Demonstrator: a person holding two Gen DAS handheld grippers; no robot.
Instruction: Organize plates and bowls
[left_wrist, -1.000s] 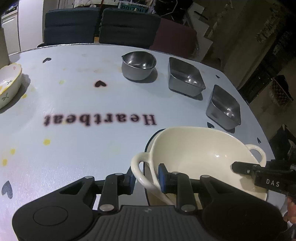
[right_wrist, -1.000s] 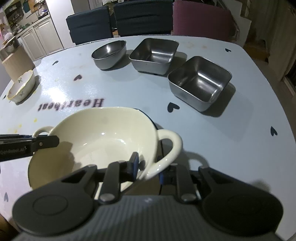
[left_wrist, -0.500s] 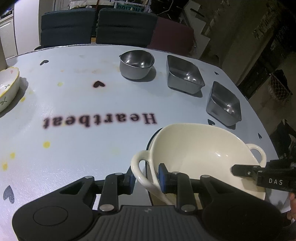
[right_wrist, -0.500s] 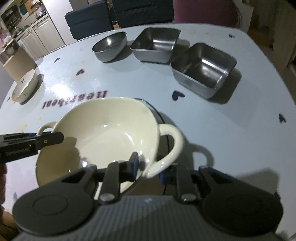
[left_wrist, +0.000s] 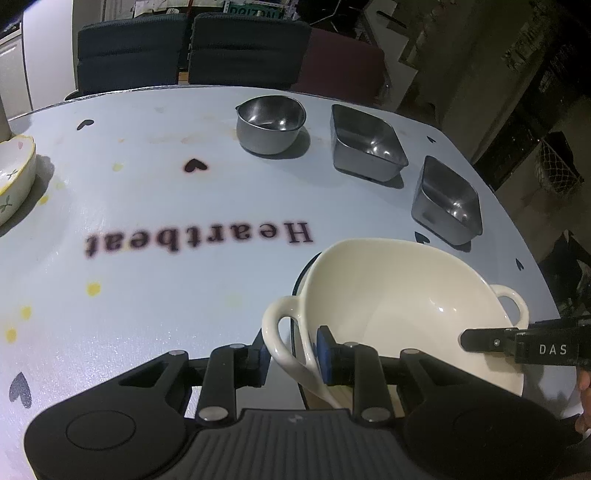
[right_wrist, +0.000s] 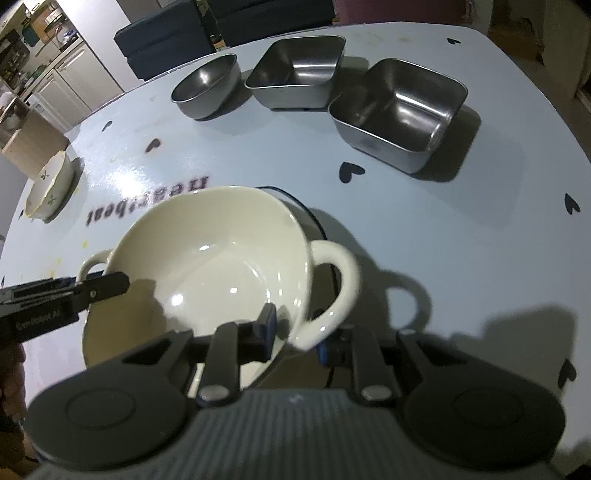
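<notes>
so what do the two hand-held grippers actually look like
Both match. The left hand-held gripper has a matte black body with a ribbed grey centre panel, round discs at each side, silver screws on the linkages and blue pads on the fingers. The right hand-held gripper is built the same; seen side-on it carries white "DAS" lettering. No cables or sleeves show.

Handled bowl (left_wrist: 399, 295) sits nearest; three metal bowls (left_wrist: 367, 147) lined up behind.

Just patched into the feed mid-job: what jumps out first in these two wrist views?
The cream two-handled bowl dominates, near the table's front edge, with the left gripper clamped on one handle and the right gripper on the other. Behind it, a round steel bowl and two square steel bowls line the far side.
</notes>
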